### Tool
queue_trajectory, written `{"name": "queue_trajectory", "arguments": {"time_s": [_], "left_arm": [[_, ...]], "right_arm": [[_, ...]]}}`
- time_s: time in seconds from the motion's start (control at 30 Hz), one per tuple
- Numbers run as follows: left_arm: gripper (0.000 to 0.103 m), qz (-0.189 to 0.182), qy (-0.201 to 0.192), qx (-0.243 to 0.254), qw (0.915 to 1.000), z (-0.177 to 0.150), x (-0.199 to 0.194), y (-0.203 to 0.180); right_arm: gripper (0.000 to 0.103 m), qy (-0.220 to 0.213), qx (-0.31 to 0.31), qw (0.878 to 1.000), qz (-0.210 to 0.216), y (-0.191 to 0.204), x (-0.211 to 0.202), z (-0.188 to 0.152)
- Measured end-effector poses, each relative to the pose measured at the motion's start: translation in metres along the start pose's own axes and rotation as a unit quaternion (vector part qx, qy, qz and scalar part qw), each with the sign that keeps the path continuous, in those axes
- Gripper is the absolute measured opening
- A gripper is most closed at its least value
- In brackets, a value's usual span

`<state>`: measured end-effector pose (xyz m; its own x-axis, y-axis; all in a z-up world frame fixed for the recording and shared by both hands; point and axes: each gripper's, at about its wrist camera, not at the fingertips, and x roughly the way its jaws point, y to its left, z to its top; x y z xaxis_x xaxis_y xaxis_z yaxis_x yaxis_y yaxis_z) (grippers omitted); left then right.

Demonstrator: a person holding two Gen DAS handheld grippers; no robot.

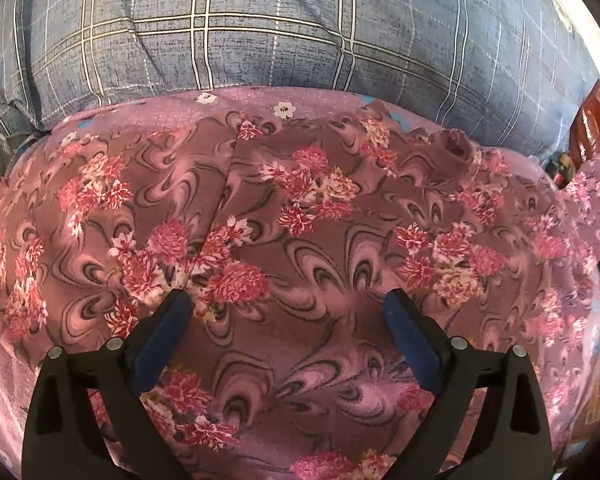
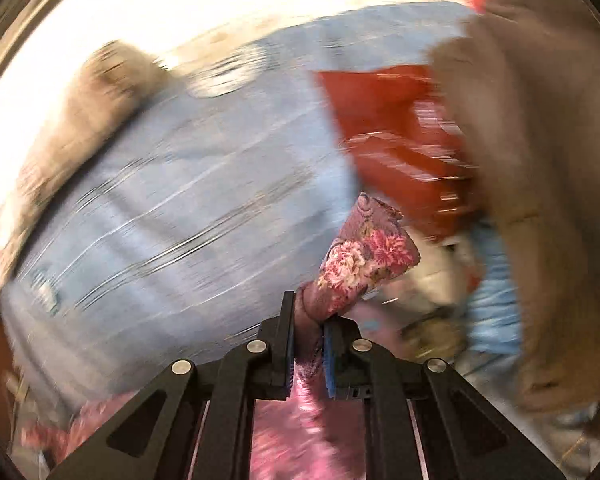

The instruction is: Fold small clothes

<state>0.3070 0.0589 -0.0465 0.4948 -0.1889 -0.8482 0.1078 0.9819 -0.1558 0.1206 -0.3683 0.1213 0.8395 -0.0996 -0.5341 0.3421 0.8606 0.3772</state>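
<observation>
From the left wrist camera, the left gripper (image 1: 288, 300) hangs above a floral garment (image 1: 300, 208), a mauve cloth printed with pink and red flower clusters and swirling arcs, with its jaws spread wide and nothing between them; the blue-padded fingers (image 1: 162, 340) stand over the cloth on either side of a bare stretch of print, and whether the tips touch it cannot be told. The garment lies spread across a purple bedsheet (image 1: 244, 98) dotted with small white flowers, with a fold line running down its left half and a small round opening, perhaps a cuff or neck, near its upper right edge. Behind it sits a blue-grey plaid pillow (image 1: 284, 28), and a bit of red fabric (image 1: 598, 120) shows at the far right. From the right wrist camera, heavily blurred, the right gripper (image 2: 308, 344) has its jaws pressed together on a bunched piece of the same floral garment (image 2: 364, 256), which rises out from between the pads as a rolled, tube-like end lifted clear of the bed. Behind it are the smeared blue pillow (image 2: 188, 184), a red cloth (image 2: 396, 128) and a brown fabric mass (image 2: 548, 160) at right
</observation>
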Motion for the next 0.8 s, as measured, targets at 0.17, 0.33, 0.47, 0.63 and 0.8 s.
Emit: {"name": "queue_trajectory", "arguments": {"time_s": [0.17,0.33,0.47,0.63,0.8], "left_arm": [[0.097,-0.066,0.008,-0.040,0.9970,0.005,-0.012,0.019],[0.097,-0.095,-0.012,-0.077,0.9924,0.009,-0.033,0.047],[0.097,-0.106,-0.032,-0.107,0.9880,0.011,-0.051,0.073],[0.097,-0.115,-0.046,-0.141,0.9822,0.009,-0.064,0.105],[0.097,-0.142,-0.043,-0.181,0.9723,0.004,-0.065,0.131]], "right_arm": [[0.011,0.047,-0.040,0.995,0.082,0.084,0.003,-0.039],[0.011,0.109,-0.086,0.978,0.156,0.178,0.022,-0.095],[0.011,0.154,-0.126,0.959,0.202,0.250,0.040,-0.143],[0.011,0.197,-0.171,0.932,0.253,0.328,0.052,-0.209],[0.021,0.279,-0.208,0.895,0.280,0.379,0.077,-0.292]]}}
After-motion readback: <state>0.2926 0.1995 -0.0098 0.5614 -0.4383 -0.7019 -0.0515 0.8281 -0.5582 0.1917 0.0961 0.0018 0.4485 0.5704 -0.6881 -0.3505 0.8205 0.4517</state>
